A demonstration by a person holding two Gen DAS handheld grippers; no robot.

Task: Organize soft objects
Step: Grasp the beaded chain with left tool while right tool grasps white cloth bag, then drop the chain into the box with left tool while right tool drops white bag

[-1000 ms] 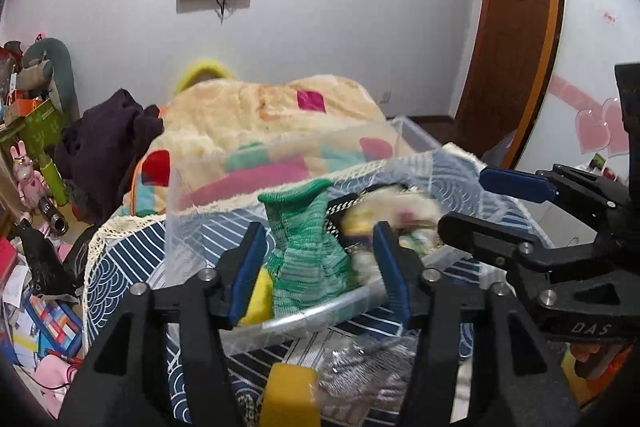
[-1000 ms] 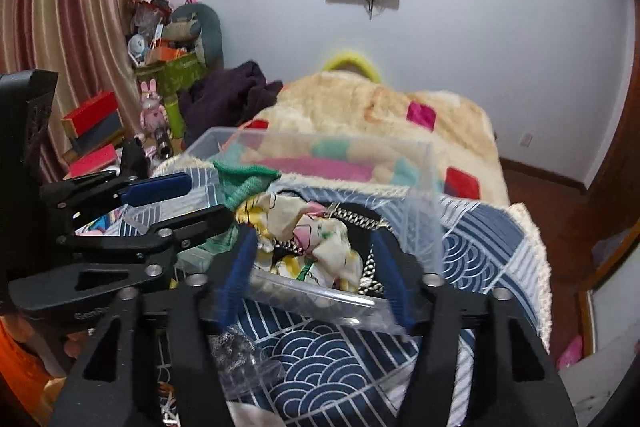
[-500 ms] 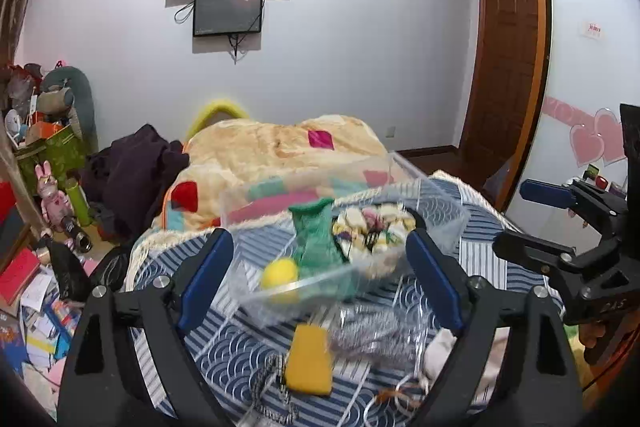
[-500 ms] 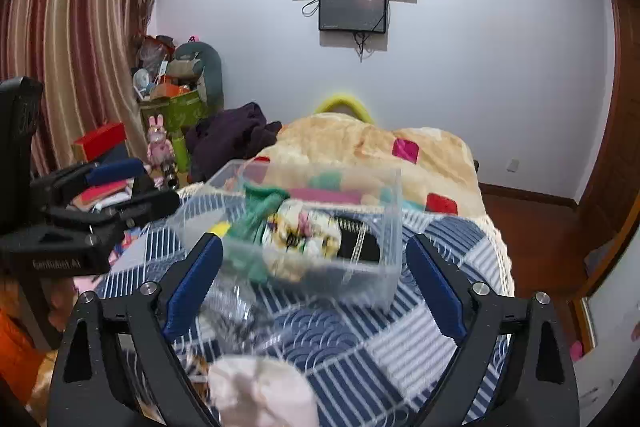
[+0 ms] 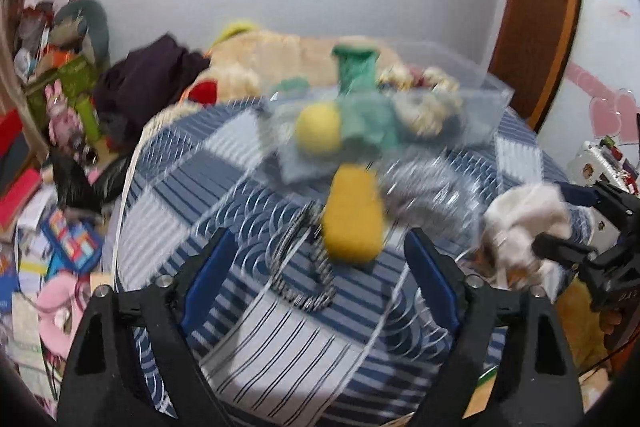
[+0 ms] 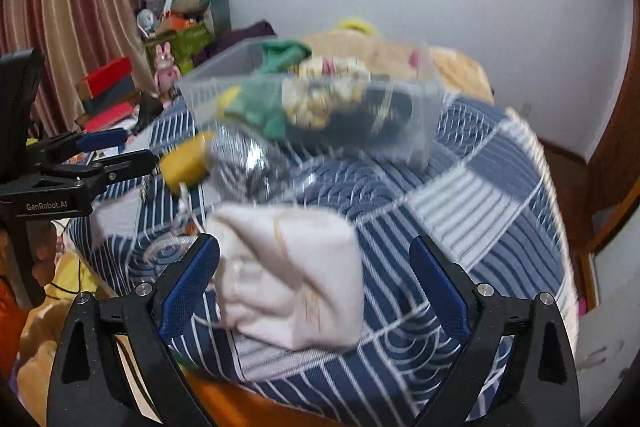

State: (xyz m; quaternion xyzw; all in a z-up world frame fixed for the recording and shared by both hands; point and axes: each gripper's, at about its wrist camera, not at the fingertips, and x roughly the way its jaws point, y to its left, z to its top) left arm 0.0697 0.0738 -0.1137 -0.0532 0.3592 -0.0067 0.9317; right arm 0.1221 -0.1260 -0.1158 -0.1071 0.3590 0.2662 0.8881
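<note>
L gripper: jaws spread wide, blue-padded fingers at lower L & lower R of its own cam, nothing between them; in the R cam it shows at mid-left edge, seen side-on, w/ a bit of the person's hand on the grip below. R gripper: jaws also wide apart, blue pads at lower L & lower R of its cam, gripping nothing; in the L cam it sits at the right edge, mid-height, fingers pointing left.
</note>
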